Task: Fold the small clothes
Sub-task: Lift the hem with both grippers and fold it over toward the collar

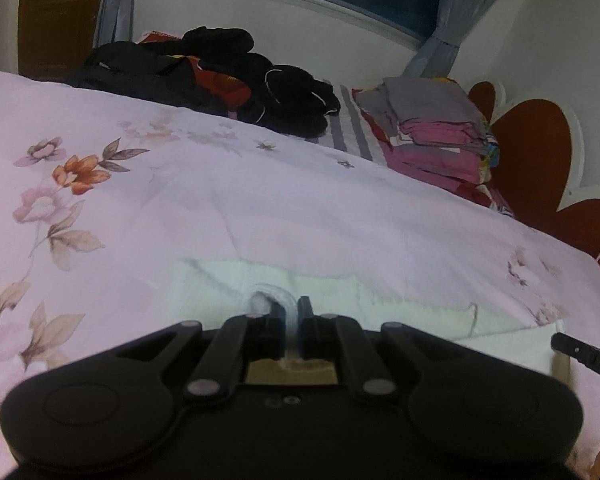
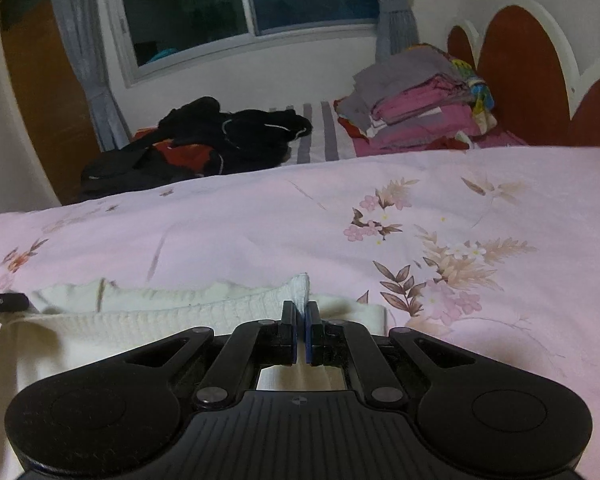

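A small cream knitted garment [image 1: 220, 280] lies on the pink floral bedspread [image 1: 260, 200], right in front of both grippers. My left gripper [image 1: 290, 308] is shut on a fold of the garment's near edge. In the right wrist view the garment [image 2: 160, 312] stretches to the left, and my right gripper [image 2: 302, 312] is shut on its raised corner. The tip of the right gripper [image 1: 580, 354] shows at the right edge of the left wrist view, and the tip of the left gripper [image 2: 0, 300] shows at the left edge of the right wrist view.
A heap of black and red clothes [image 1: 220, 76] lies at the far side of the bed. A stack of folded grey and pink laundry [image 1: 440, 132] sits by the red and white headboard [image 1: 540, 152]. A window [image 2: 240, 4] with grey curtains is behind.
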Demonstrator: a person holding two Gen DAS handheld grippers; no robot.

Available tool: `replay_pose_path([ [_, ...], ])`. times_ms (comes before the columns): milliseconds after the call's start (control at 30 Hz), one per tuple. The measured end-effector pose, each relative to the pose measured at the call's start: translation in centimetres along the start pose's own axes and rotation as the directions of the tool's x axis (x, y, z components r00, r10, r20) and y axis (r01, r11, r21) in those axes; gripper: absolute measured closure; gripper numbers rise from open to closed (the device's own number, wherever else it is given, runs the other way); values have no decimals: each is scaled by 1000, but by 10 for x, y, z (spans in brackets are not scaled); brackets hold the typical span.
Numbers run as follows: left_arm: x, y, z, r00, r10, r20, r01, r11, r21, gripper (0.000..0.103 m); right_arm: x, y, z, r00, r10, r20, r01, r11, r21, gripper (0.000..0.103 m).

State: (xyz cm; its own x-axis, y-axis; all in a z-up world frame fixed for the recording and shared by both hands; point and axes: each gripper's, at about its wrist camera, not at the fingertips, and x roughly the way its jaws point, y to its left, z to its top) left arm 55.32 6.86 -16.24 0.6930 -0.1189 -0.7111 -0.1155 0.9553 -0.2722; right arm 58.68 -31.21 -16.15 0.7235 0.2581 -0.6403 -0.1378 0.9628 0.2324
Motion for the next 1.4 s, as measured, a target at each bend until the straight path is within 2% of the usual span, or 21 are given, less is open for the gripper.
replay_pose_path([
  [200,21,-5,5,999,28,-18,-28,1000,7,97,27,-8,-3,999,-26,-33,27,1000,5,100],
  [300,25,-4,5,999,46,-26,-47,999,-15,90,31,-13,-3,999,-34,-29,34,999,28,100],
  [367,21,-1,5,997,69,-24,-70,997,-28,72,35,-14,-5,998,-41,-43,42,999,24,100],
  [433,11,2,6,995,99,-18,-100,995,-22,25,36,-14,-5,997,-56,-54,57,998,5,99],
  [467,3,3,5,995,99,2,-99,995,-10,22,35,-16,-4,997,-54,-53,54,998,12,99],
  [500,-4,5,4,996,92,16,-93,996,15,23,33,-18,-3,998,-46,-49,47,999,22,99],
  [633,-23,12,-3,997,81,-9,-80,995,54,23,23,-23,1,998,-43,-35,44,998,33,99],
  [767,-19,14,-15,995,83,-58,-78,994,83,28,23,-19,-3,997,-39,-60,40,999,16,99],
  [867,-6,15,-22,990,78,-116,-70,995,72,40,29,-20,-9,996,-38,-86,41,998,37,99],
  [933,-4,16,-27,990,86,-111,-78,994,78,56,29,-20,-11,995,-37,-89,41,998,47,95],
  [967,-5,17,-28,991,82,-104,-73,994,82,63,28,-20,-11,995,-36,-88,41,998,49,87],
  [1000,-6,18,-29,991,83,-103,-75,994,82,76,26,-20,-11,996,-35,-79,39,998,47,53],
  [1033,-8,18,-30,992,77,-100,-69,995,77,90,23,-19,-11,997,-43,-62,46,998,44,15],
  [1067,-10,17,-31,992,77,-96,-70,994,80,93,18,-18,-11,999,-47,-24,48,998,30,10],
  [1100,-13,15,-33,993,83,-83,-75,993,97,97,16,-16,-11,999,-47,-12,47,999,15,11],
  [1167,-20,15,-38,995,82,-64,-76,992,96,99,18,-12,-11,999,-29,-37,29,1000,5,14],
  [1200,-24,16,-40,995,79,-58,-74,994,82,99,19,-11,-11,998,-29,-48,29,1000,2,29],
  [1233,-29,18,-42,996,77,-49,-74,995,69,99,22,-8,-13,997,-34,-65,34,999,-5,47],
  [1300,-35,22,-46,996,77,-35,-75,996,55,99,28,-2,-17,995,-37,-96,34,999,-33,64],
  [1400,-31,29,-52,994,94,-55,-91,995,51,100,33,4,-27,992,-106,-70,98,989,-114,64],
])
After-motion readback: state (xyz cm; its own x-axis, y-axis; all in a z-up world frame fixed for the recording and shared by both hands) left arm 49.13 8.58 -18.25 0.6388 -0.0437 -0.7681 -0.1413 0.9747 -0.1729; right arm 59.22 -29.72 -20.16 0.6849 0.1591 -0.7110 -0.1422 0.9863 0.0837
